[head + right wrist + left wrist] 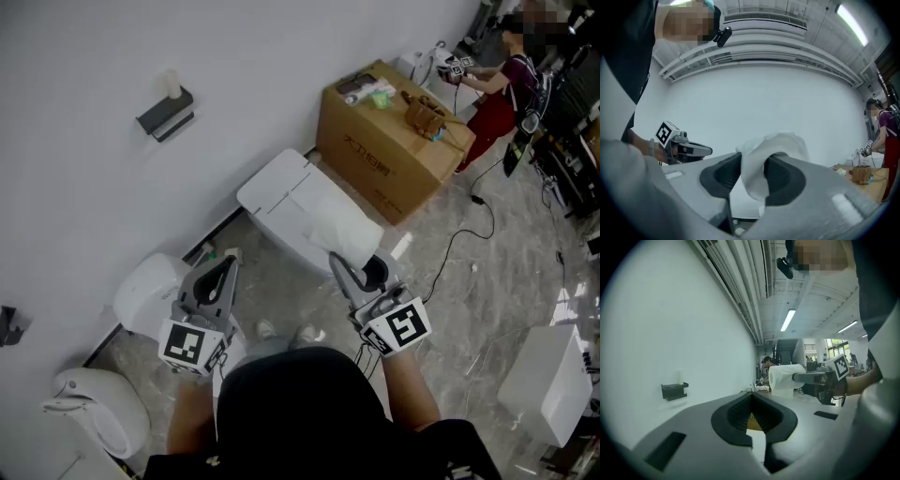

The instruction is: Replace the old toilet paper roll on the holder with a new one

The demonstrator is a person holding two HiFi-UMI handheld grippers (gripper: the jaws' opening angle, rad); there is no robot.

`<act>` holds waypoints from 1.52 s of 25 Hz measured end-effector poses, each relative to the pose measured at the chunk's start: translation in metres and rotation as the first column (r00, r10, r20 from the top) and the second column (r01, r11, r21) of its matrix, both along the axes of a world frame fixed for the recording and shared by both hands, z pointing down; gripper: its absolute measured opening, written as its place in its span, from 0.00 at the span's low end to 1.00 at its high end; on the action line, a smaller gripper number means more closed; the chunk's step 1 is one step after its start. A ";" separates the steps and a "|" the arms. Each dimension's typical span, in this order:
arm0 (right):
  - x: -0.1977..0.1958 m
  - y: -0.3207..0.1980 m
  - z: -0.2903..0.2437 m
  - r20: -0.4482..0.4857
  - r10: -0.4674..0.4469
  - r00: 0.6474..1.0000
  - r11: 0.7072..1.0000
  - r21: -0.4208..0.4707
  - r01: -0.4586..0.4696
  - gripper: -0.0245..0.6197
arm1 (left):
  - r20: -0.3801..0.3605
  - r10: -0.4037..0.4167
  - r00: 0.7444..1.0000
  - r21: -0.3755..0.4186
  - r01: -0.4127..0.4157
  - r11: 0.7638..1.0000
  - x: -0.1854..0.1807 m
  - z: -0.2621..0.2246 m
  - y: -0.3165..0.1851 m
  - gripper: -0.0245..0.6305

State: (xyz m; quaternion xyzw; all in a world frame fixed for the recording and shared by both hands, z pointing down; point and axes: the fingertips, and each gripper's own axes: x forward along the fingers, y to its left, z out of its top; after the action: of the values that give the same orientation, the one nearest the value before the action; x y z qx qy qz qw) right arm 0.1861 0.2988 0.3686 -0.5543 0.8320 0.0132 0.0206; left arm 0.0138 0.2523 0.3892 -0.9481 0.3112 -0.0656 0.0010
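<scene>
White paper, crumpled in between dark pads: that's the new toilet paper roll (772, 152), and the right gripper (354, 274) has it clamped. The jaws press in from both sides, so the soft roll buckles and bulges out above them. The gripper is held about level, out in front of the person's body, over the white toilet (300, 202).

Over on the other side, the left gripper (223, 267) has its jaws brought right together with nothing between them. It sits just beside the right one, the two held apart, and its nose points toward the wall (84, 197).

Up on that wall is the black holder (165, 116), well away from both grippers. A small white tube (172, 84) stands upright on top of it. From the left gripper's camera the holder shows off to the left, with the gripped roll to the right and nearer the middle.

Behind the toilet a cardboard box (375, 141) sits on the floor with a few odds and ends on its lid. Past it another person (502, 89) in dark red stands at a bench. A cable (469, 234) snakes across the marbled floor.
</scene>
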 end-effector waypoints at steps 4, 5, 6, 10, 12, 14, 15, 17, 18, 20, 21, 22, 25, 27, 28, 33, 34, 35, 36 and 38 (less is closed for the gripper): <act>-0.014 -0.005 0.001 -0.003 0.003 1.000 1.000 -0.006 -0.003 0.26 | 0.002 -0.006 1.000 -0.004 0.006 1.000 -0.016 0.004 -0.006 0.06; -0.018 -0.007 0.002 -0.002 0.004 1.000 1.000 -0.010 -0.004 0.26 | 0.005 -0.003 1.000 -0.008 0.003 1.000 -0.019 0.006 -0.007 0.06; -0.021 -0.010 0.002 0.000 0.005 1.000 1.000 -0.014 -0.005 0.26 | 0.008 0.000 1.000 -0.011 0.000 1.000 -0.023 0.008 -0.009 0.06; -0.034 -0.026 0.003 0.025 0.011 1.000 1.000 -0.028 -0.010 0.26 | -0.008 -0.004 1.000 -0.006 0.004 1.000 -0.038 0.008 -0.023 0.06; -0.044 -0.035 0.003 0.021 0.010 1.000 1.000 -0.028 -0.010 0.26 | -0.017 -0.003 1.000 -0.010 0.003 1.000 -0.049 0.010 -0.031 0.06; -0.056 -0.045 0.002 0.011 0.013 1.000 1.000 -0.028 -0.012 0.26 | -0.025 -0.005 1.000 -0.014 0.005 1.000 -0.063 0.013 -0.040 0.06; -0.062 -0.051 0.001 0.007 0.016 1.000 0.999 -0.029 -0.015 0.26 | -0.029 -0.008 1.000 -0.016 0.007 1.000 -0.071 0.014 -0.044 0.06; -0.074 -0.062 -0.001 -0.003 0.024 1.000 0.999 -0.031 -0.024 0.26 | -0.038 -0.011 0.999 -0.024 0.011 1.000 -0.088 0.016 -0.053 0.06; -0.080 -0.067 -0.001 -0.010 0.028 1.000 0.999 -0.030 -0.029 0.26 | -0.038 -0.010 0.999 -0.029 0.009 1.000 -0.097 0.019 -0.058 0.06; -0.091 -0.077 -0.001 -0.023 0.036 0.999 0.999 -0.029 -0.036 0.26 | -0.027 -0.009 1.000 -0.043 0.008 0.999 -0.113 0.029 -0.066 0.06; -0.096 -0.082 -0.001 -0.028 0.037 0.999 0.999 -0.030 -0.038 0.26 | -0.021 -0.012 1.000 -0.051 0.011 0.999 -0.120 0.034 -0.070 0.06; -0.100 -0.086 0.000 -0.032 0.037 0.999 0.999 -0.032 -0.038 0.26 | -0.020 -0.016 1.000 -0.057 0.015 0.998 -0.126 0.037 -0.074 0.06; -0.109 -0.098 0.003 -0.040 0.031 0.999 0.999 -0.035 -0.032 0.26 | -0.026 -0.029 0.999 -0.077 0.027 0.997 -0.139 0.045 -0.083 0.06; -0.112 -0.105 0.008 -0.040 0.027 0.999 0.999 -0.035 -0.028 0.26 | -0.029 -0.034 0.999 -0.080 0.032 0.996 -0.143 0.050 -0.088 0.06; -0.112 -0.110 0.010 -0.039 0.025 0.999 0.999 -0.036 -0.026 0.26 | -0.026 -0.036 0.999 -0.080 0.034 0.996 -0.143 0.052 -0.091 0.06; -0.106 -0.144 0.021 -0.024 -0.011 1.000 0.999 -0.039 0.010 0.26 | 0.004 -0.066 0.998 -0.076 0.066 0.995 -0.142 0.062 -0.111 0.06; -0.104 -0.153 0.023 -0.024 -0.021 0.999 0.999 -0.040 0.020 0.26 | 0.009 -0.076 0.997 -0.075 0.077 0.994 -0.141 0.065 -0.117 0.06; -0.101 -0.162 0.025 -0.025 -0.032 0.999 0.999 -0.042 0.031 0.26 | 0.014 -0.087 0.996 -0.075 0.087 0.993 -0.139 0.067 -0.122 0.06; -0.099 -0.172 0.028 -0.027 -0.042 0.999 0.998 -0.044 0.041 0.26 | 0.019 -0.097 0.995 -0.077 0.098 0.992 -0.138 0.069 -0.129 0.06; -0.093 -0.191 0.033 -0.028 -0.063 0.998 0.997 -0.049 0.061 0.26 | 0.023 -0.125 0.992 -0.101 0.127 0.987 -0.134 0.072 -0.142 0.06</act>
State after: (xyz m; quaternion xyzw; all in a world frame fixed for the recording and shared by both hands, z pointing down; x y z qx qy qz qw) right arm 0.0929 0.1073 0.4016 -0.5283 0.8490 0.0006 -0.0046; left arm -0.1198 0.1101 0.4615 -0.9248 0.3667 -0.0890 -0.0490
